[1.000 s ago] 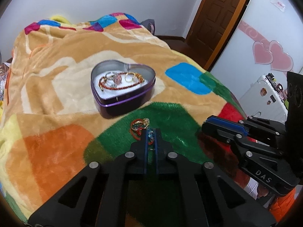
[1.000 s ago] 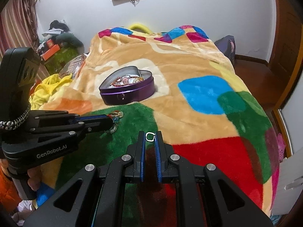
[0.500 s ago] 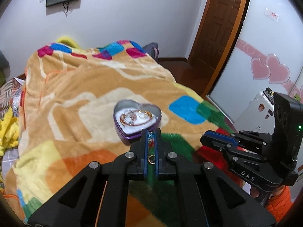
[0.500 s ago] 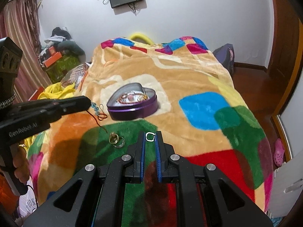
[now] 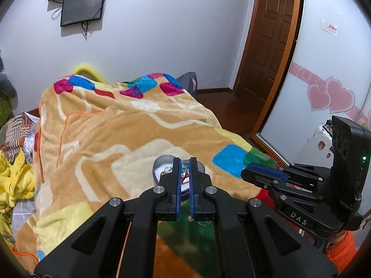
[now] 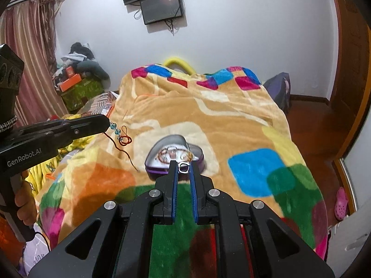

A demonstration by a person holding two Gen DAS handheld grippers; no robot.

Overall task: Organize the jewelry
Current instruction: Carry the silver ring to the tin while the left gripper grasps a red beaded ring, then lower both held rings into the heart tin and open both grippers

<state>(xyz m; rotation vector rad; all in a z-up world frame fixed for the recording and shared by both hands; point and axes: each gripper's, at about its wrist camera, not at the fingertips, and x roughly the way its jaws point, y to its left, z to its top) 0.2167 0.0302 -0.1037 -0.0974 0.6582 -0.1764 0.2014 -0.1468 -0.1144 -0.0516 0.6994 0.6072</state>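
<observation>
Hanging from the left tool (image 6: pixel 109 123), the beaded red cord (image 6: pixel 120 136) shows fully only in the right view, above the blanket (image 6: pixel 231 120). Nearly closed, the right tool (image 6: pixel 184 165) pinches a small silver ring (image 6: pixel 183 167) before the heart-shaped tin (image 6: pixel 197 153).

Purple heart tin (image 6: pixel 176 170); tan blanket (image 6: pixel 208 118) with multicoloured blocks; red cord, blue beads (image 6: pixel 115 127)
</observation>
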